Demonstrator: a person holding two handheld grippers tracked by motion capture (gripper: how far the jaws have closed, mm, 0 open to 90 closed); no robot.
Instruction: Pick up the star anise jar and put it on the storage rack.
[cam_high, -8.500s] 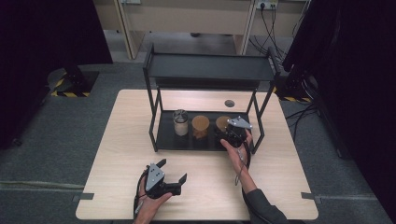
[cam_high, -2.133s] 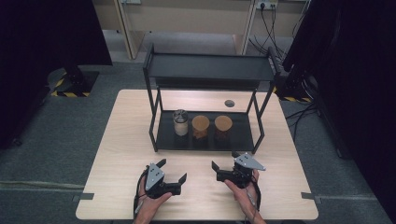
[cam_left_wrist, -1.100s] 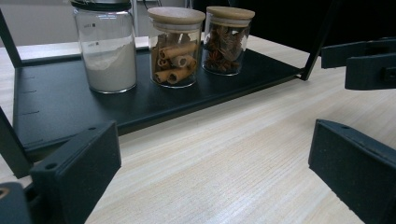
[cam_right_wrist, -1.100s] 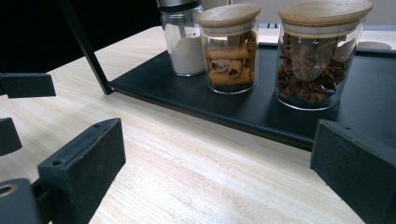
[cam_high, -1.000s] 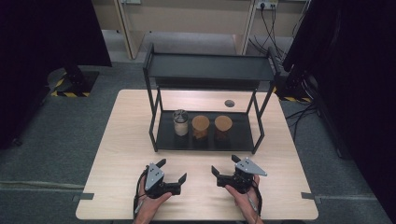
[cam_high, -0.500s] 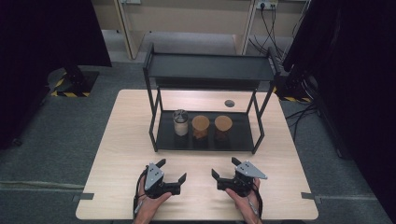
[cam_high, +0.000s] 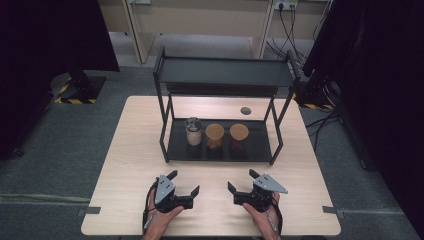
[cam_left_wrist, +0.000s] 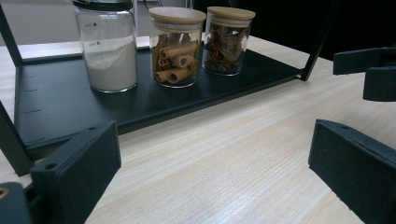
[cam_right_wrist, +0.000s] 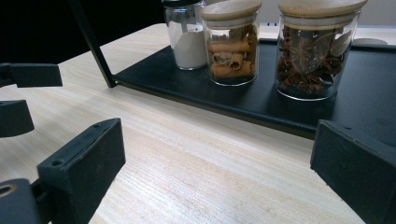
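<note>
High view: left gripper (cam_high: 184, 185) and right gripper (cam_high: 241, 183) rest on the table (cam_high: 125, 165), both released and empty. Three jars stand on the rack's (cam_high: 165, 120) lower shelf at 12 o'clock.

Left gripper view: the powder jar (cam_left_wrist: 108, 46) is nearest.

Right gripper view: the star anise jar (cam_right_wrist: 314, 51) stands at 1 o'clock. Approach level, beneath the upper shelf, and center the jaws on the glass.

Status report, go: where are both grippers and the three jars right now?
Left gripper and right gripper open, empty, low over the table. Three jars upright on the rack's lower shelf: powder jar, cinnamon jar, star anise jar. Nothing between.
</note>
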